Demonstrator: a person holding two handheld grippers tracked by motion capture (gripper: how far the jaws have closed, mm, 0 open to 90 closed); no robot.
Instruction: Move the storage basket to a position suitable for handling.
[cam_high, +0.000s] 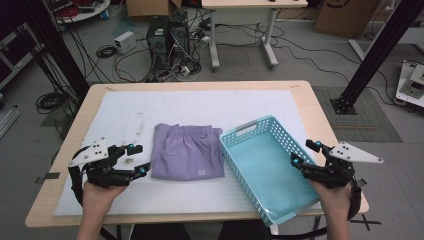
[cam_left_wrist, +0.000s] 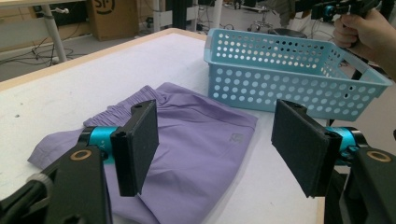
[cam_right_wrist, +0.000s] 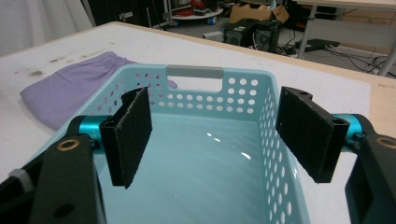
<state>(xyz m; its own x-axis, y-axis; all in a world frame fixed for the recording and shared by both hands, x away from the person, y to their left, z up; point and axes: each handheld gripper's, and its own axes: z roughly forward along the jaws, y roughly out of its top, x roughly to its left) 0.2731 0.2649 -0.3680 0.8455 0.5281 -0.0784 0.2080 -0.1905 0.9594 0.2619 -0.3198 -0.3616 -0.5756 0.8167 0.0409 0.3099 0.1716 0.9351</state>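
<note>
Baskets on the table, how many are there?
1. The light blue basket sits on the right part of the table, just right of the folded purple shorts. The right gripper hovers at its right rim. It holds nothing.

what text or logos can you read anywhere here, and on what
"SF": black letters, partly cut off, on the cardboard box on the floor behind the table.
Small pale logo on the purple shorts: too blurred to read.
Nothing readable on the blue basket.
</note>
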